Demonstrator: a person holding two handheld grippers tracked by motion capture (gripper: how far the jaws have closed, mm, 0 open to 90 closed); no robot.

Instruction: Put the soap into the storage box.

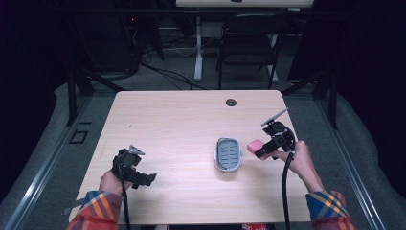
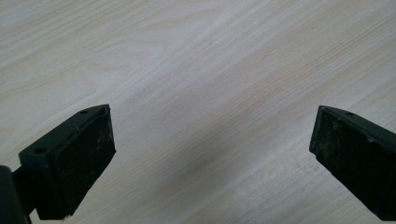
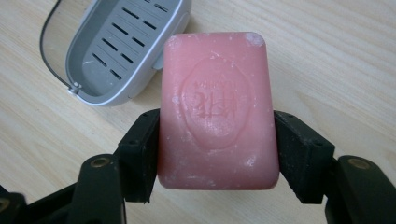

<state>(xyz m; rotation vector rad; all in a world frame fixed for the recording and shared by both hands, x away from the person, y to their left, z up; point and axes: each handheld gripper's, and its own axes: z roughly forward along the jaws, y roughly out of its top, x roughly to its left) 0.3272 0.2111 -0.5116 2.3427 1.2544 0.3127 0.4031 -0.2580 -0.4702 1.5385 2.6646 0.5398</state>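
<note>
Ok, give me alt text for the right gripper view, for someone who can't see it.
A pink bar of soap with an embossed oval stamp is clamped by its long sides in the right tool, above a pale wooden table. Beyond it, at upper left, a grey slotted soap dish with a thin wire handle sits empty on the table.

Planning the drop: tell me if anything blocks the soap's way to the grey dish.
Nothing visible does. The right gripper holds the pink soap just right of the soap dish, whose slotted tray lies bare, with bare table between.
</note>
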